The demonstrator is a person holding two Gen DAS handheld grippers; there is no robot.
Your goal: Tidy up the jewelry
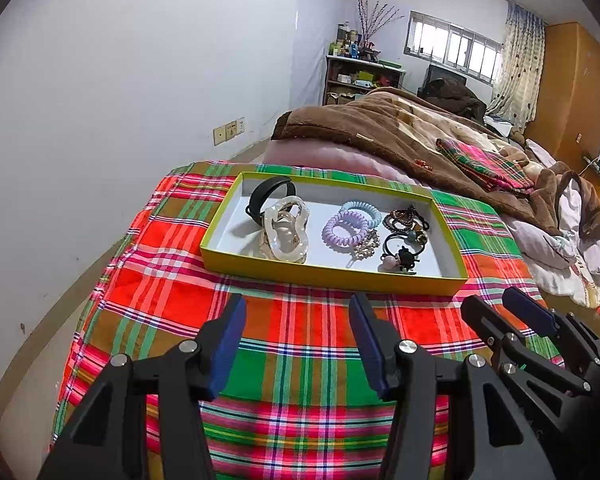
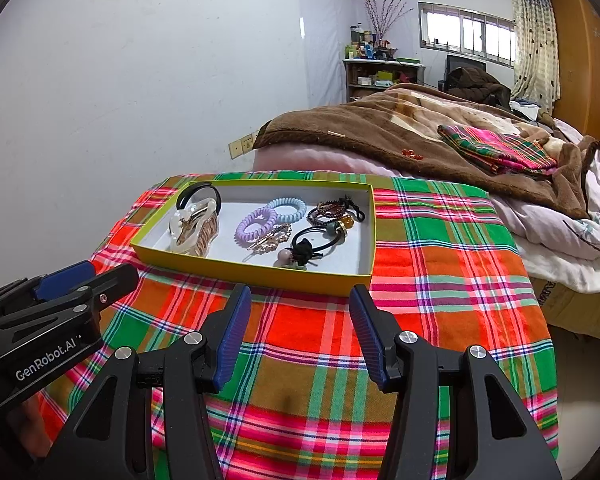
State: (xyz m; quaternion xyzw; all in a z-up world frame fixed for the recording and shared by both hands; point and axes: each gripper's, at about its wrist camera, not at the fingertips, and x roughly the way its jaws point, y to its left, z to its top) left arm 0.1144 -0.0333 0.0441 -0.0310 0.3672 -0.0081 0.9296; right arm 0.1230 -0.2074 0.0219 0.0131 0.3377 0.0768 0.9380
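A shallow yellow-green box (image 1: pixel 328 274) (image 2: pixel 252 274) sits on a plaid cloth. It holds a pearly claw clip (image 1: pixel 286 228) (image 2: pixel 192 228), a black band (image 1: pixel 270 194) (image 2: pixel 198 194), a purple coil tie (image 1: pixel 344 233) (image 2: pixel 258 222), a blue coil tie (image 1: pixel 366 212) (image 2: pixel 287 207), a gold hairpin (image 1: pixel 364 246) (image 2: pixel 270 244), a beaded bracelet (image 1: pixel 406 218) (image 2: pixel 332 210) and black hair ties (image 1: pixel 402 252) (image 2: pixel 308 246). My left gripper (image 1: pixel 298 336) (image 2: pixel 86 276) is open and empty, just short of the box. My right gripper (image 2: pixel 300 330) (image 1: pixel 504 308) is open and empty beside it.
The plaid cloth (image 1: pixel 284 344) (image 2: pixel 440 280) covers a raised surface in front of a bed with a brown blanket (image 1: pixel 380 128) (image 2: pixel 380 128). A folded plaid cloth (image 1: pixel 484 168) (image 2: pixel 500 148) lies on the blanket. A white wall is at the left.
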